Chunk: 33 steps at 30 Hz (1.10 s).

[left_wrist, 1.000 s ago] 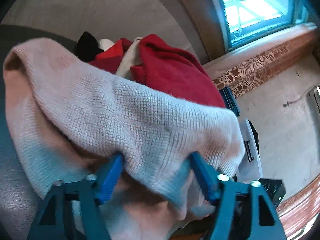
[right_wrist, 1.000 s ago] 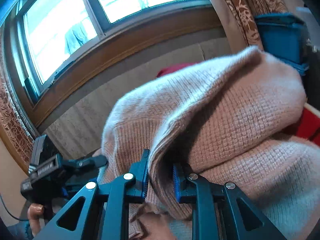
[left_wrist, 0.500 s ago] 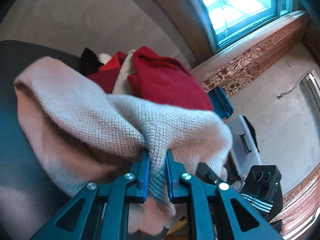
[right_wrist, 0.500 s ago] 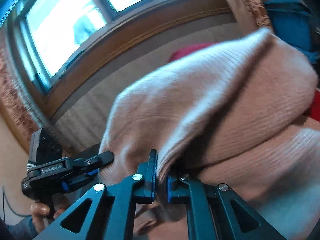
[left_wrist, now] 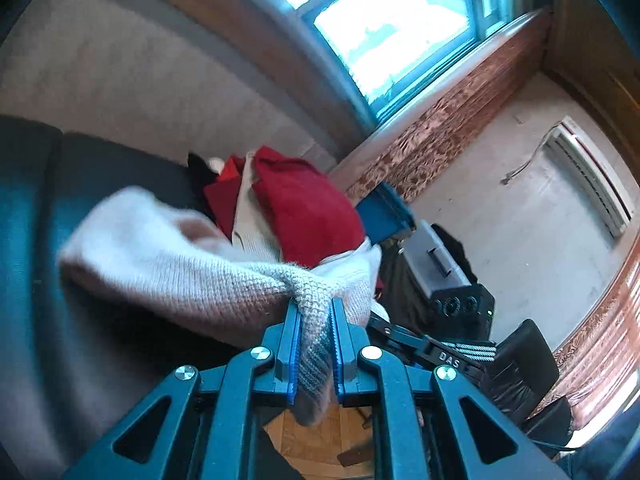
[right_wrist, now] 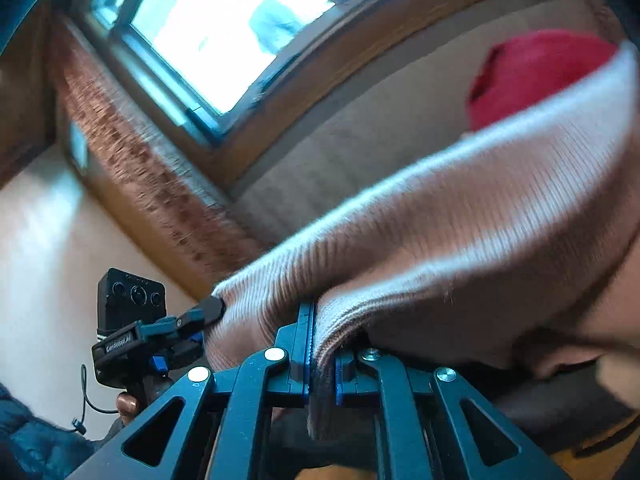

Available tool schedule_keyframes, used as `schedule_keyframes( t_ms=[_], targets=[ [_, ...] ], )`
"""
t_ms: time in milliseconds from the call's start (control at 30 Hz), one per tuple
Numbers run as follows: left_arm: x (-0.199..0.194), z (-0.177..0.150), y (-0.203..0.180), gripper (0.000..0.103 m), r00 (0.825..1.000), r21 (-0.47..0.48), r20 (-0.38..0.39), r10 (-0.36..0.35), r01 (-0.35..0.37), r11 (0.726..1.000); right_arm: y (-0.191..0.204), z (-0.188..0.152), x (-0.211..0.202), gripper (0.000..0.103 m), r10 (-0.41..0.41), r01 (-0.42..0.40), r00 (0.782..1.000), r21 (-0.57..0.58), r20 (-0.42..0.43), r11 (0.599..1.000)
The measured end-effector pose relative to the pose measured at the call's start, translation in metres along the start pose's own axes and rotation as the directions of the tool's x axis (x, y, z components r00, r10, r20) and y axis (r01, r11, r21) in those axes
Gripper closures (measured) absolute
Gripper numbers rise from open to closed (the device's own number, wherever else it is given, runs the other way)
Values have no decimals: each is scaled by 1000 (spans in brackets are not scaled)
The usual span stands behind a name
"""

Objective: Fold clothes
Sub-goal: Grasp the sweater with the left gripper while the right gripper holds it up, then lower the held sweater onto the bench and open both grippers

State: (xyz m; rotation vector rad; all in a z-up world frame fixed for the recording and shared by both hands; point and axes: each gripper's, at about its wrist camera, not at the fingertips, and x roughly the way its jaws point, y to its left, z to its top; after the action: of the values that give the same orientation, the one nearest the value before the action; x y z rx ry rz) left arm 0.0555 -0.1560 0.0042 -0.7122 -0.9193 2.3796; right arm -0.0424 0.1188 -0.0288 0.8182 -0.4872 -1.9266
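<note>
Sweater knit, pale pink (left_wrist: 168, 276), fills the near view: the left gripper (left_wrist: 313, 344) pinches a bunched edge at 6 o'clock, and the right gripper (right_wrist: 321, 350) is clamped on a ribbed hem, likely so the garment hangs stretched between them above the dark seat (left_wrist: 100, 344). Farther off at 12 o'clock lies a pile with a red garment (left_wrist: 308, 208), then the window (left_wrist: 384, 28).

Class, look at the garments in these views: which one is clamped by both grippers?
The pale pink knitted sweater. The left gripper and right gripper are each shut on its edge, while the red garment lies ungripped in the pile behind.
</note>
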Motion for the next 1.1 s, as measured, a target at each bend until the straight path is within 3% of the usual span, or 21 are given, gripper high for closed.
schedule_keyframes(
  t_ms=[200, 433, 600, 733, 833, 967, 1100],
  targets=[
    [-106, -5, -19, 91, 982, 8, 188, -21, 20, 1000, 81, -1, 19, 95, 204, -207, 978, -97, -36, 974],
    [-202, -9, -54, 91, 930, 86, 367, -21, -12, 996, 175, -9, 37, 95, 406, -417, 909, -193, -97, 888],
    [-233, 3, -71, 91, 903, 116, 426, 60, -120, 986, 214, -8, 40, 95, 497, -505, 862, -228, -98, 832],
    [-235, 27, -57, 91, 879, 80, 456, 143, -200, 976, 221, 4, 59, 95, 488, -489, 870, -223, -67, 843],
    [-219, 60, -24, 91, 869, 26, 455, 195, -231, 973, 213, 26, 89, 95, 425, -419, 905, -214, -21, 882],
    [-187, 109, 28, 91, 874, -62, 417, 250, -247, 967, 200, 57, 131, 95, 320, -305, 946, -199, 45, 931],
    [-138, 150, 74, 91, 877, -110, 367, 310, -290, 951, 177, 92, 173, 95, 197, -176, 974, -178, 109, 968]
  ],
)
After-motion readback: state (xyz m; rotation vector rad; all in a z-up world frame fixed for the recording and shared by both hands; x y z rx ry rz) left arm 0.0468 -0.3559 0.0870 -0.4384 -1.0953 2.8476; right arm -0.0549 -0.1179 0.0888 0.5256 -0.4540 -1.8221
